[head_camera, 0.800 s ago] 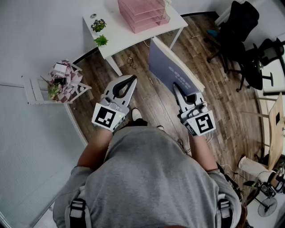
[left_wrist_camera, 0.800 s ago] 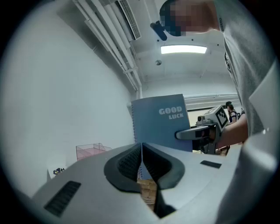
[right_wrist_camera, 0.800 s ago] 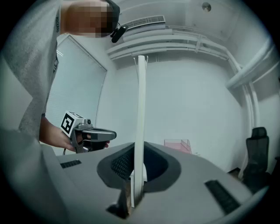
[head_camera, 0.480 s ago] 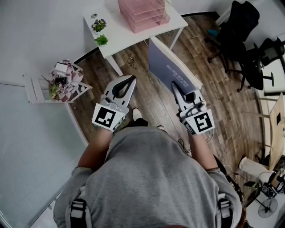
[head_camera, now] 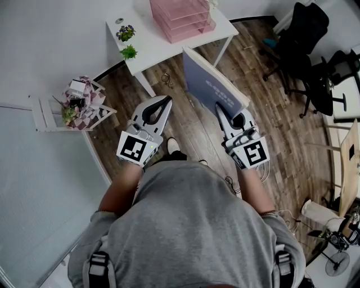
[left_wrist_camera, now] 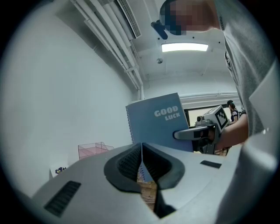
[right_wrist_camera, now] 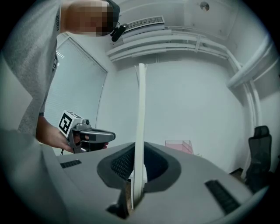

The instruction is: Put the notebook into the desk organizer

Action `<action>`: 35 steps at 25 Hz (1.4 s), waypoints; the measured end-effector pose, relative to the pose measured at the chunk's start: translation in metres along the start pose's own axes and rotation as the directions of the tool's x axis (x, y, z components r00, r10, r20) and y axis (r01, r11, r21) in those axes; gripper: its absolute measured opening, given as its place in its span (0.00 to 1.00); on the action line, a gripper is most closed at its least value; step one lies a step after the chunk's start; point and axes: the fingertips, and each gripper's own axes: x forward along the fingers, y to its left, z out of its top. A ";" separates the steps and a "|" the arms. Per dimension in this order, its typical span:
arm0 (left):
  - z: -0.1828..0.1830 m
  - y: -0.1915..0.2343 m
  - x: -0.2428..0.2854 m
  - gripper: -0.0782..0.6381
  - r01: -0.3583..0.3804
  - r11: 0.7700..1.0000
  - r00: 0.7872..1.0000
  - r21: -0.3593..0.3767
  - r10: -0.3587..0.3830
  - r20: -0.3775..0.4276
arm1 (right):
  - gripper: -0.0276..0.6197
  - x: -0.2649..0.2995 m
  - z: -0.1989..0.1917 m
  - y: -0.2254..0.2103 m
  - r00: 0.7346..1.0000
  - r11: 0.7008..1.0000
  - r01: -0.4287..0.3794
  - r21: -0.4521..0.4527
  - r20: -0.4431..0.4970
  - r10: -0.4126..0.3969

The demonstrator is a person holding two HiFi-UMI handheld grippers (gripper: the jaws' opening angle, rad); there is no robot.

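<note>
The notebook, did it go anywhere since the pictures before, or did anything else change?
The notebook has moved a little toward the white desk with the pink organizer, carried by the right gripper, which stayed shut on it all along. Nothing was let go. The left gripper stayed put, shut and empty.

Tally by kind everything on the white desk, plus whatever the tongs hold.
Pink wire-mesh desk organizer: 1
Small potted plants: 2
Small round grey item: 1
Blue spiral-bound notebook, gripped in the right tongs: 1
Left tongs, shut with nothing in them: 0
Total: 5
</note>
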 end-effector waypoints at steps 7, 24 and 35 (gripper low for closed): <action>-0.002 0.022 0.009 0.15 0.011 1.000 1.000 0.003 -0.011 0.000 | 0.10 0.020 0.001 -0.011 1.000 1.000 0.014 0.000 0.005 -0.014; -0.009 0.070 0.028 0.15 0.042 0.999 0.999 -0.019 -0.042 0.015 | 0.10 0.065 0.006 -0.029 0.998 0.998 0.054 0.028 0.009 -0.054; -0.012 0.099 0.075 0.15 0.006 1.000 1.000 0.003 -0.006 0.011 | 0.10 0.104 0.008 -0.080 0.999 0.999 0.022 0.033 0.037 -0.023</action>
